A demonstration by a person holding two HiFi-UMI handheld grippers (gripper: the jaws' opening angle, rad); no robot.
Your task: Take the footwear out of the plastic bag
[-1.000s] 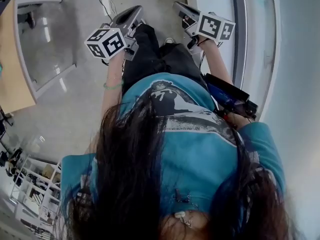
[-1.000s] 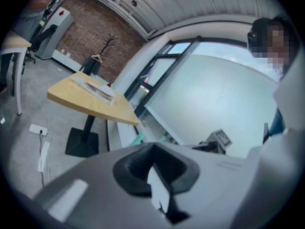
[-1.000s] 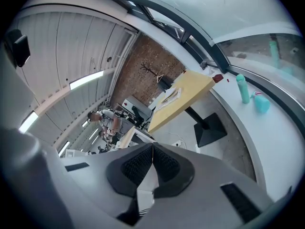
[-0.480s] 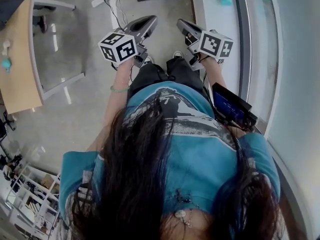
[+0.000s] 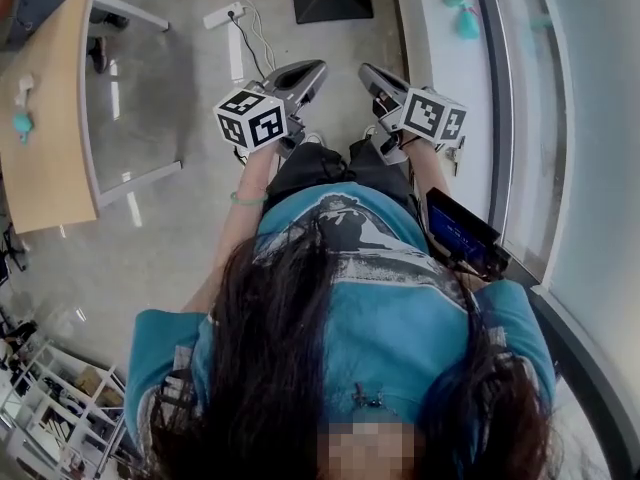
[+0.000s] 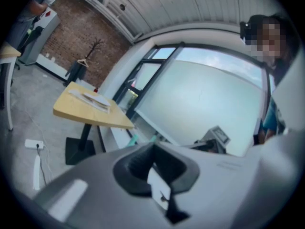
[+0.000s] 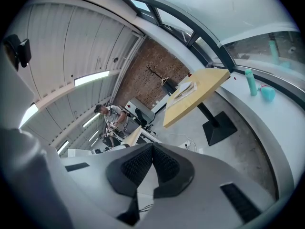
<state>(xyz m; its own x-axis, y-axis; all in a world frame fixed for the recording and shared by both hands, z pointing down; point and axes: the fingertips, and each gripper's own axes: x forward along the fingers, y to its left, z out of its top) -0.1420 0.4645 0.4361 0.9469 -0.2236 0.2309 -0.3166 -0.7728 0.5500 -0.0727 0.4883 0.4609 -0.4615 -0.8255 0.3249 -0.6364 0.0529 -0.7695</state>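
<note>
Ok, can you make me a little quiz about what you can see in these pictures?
1. True or false: the left gripper is holding a plastic bag.
2. What colour are the bottles on the window ledge? A) teal B) red C) black
3. Fill in: the table has a ___ top.

Key:
1. False. Its jaws are shut with nothing between them.
2. A
3. yellow
</note>
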